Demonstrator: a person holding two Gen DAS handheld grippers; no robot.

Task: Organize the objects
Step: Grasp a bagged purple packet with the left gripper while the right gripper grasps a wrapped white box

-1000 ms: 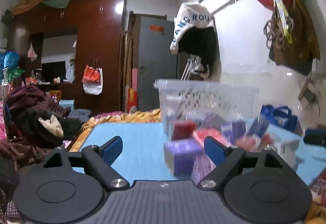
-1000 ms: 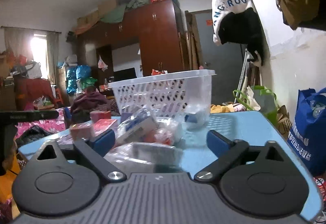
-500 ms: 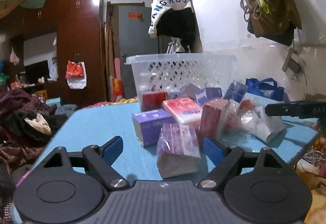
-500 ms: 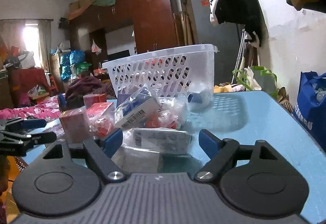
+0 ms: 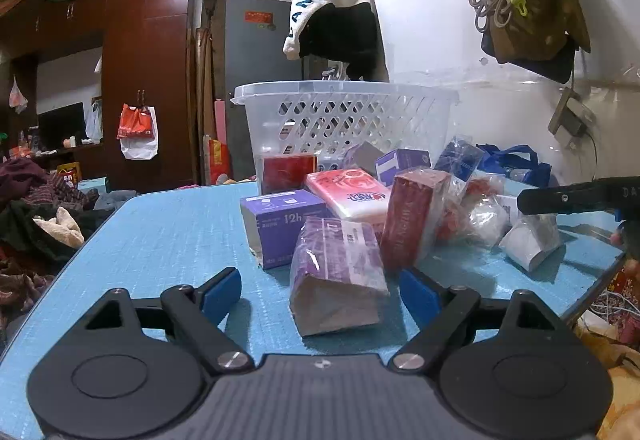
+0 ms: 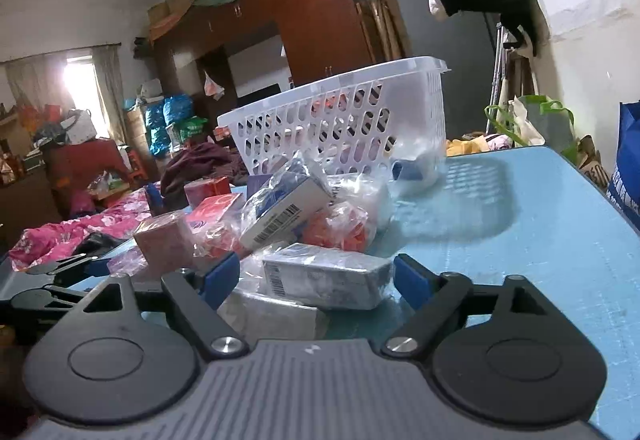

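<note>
A white lattice basket [image 5: 344, 111] [image 6: 340, 119] stands at the back of the blue table [image 5: 172, 224] [image 6: 540, 220], with a pile of small packs in front of it. My left gripper [image 5: 320, 294] is open, low over the table. A purple plastic-wrapped packet [image 5: 338, 276] lies between its fingers, and neither pad touches it. Behind the packet are a purple box [image 5: 286, 224], a pink tissue pack [image 5: 348, 193] and a dark red box [image 5: 412, 220]. My right gripper [image 6: 316, 280] has its jaws closing around a grey wrapped box [image 6: 328, 280]; a small gap shows at the left pad.
The right gripper's black body [image 5: 576, 195] reaches in over the table's right edge. A barcoded blue-white box [image 6: 284, 207] and a red bagged item [image 6: 340, 228] lie behind the grey box. Clothes [image 5: 32, 215] are heaped left of the table; a blue bag [image 6: 628, 175] hangs to the right.
Both grippers came down and closer to the pile. The purple packet now sits between the left fingers. The right jaws have narrowed around the grey box.
</note>
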